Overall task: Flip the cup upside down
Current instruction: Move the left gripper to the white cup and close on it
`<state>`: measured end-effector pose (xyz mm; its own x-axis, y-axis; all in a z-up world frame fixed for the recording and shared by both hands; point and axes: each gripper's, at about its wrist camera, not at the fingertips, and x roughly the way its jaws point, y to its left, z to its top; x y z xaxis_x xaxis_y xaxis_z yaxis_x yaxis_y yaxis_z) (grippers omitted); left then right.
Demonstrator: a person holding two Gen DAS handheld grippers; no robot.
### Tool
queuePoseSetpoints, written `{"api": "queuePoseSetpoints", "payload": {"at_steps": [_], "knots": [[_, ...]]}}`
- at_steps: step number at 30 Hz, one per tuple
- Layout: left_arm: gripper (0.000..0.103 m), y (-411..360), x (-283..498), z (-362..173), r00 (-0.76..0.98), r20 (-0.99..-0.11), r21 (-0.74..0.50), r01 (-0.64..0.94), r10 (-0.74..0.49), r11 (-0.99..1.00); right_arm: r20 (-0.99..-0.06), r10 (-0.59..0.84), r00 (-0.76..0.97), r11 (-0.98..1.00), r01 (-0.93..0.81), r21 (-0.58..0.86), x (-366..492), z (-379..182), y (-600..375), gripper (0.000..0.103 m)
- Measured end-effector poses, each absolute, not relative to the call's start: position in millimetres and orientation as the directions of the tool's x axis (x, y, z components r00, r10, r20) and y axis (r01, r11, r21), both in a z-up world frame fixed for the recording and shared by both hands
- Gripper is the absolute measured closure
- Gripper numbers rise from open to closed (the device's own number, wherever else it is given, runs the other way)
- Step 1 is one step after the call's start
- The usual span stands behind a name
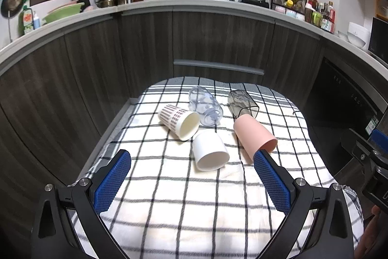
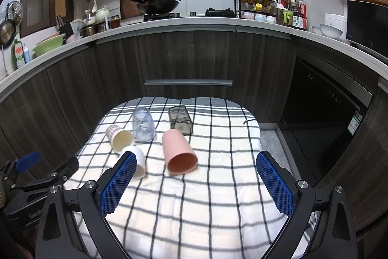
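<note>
Five cups are seen lying on their sides on the checked cloth (image 2: 218,186), clustered toward the table's far-left part, the pink cup (image 2: 178,152) with its mouth turned to the near edge. It is judged light, stiff, probably smooth plastic, best taken across the mid-wall. Both the left gripper (image 1: 192,162) and right gripper (image 2: 196,163) are spread wide, holding nothing.
</note>
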<state>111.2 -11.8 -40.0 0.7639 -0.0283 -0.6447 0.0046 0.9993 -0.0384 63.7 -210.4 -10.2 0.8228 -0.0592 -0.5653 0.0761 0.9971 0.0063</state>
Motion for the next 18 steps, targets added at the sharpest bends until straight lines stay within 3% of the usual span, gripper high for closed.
{"api": "queuePoseSetpoints", "payload": {"at_steps": [18], "knots": [[0.0,-47,209,-110,0.634,-0.774,-0.037,-0.037,-0.006,0.999,-0.643,-0.094,0.76,0.994,0.11,-0.015,140,-50,-250,0.004]]}}
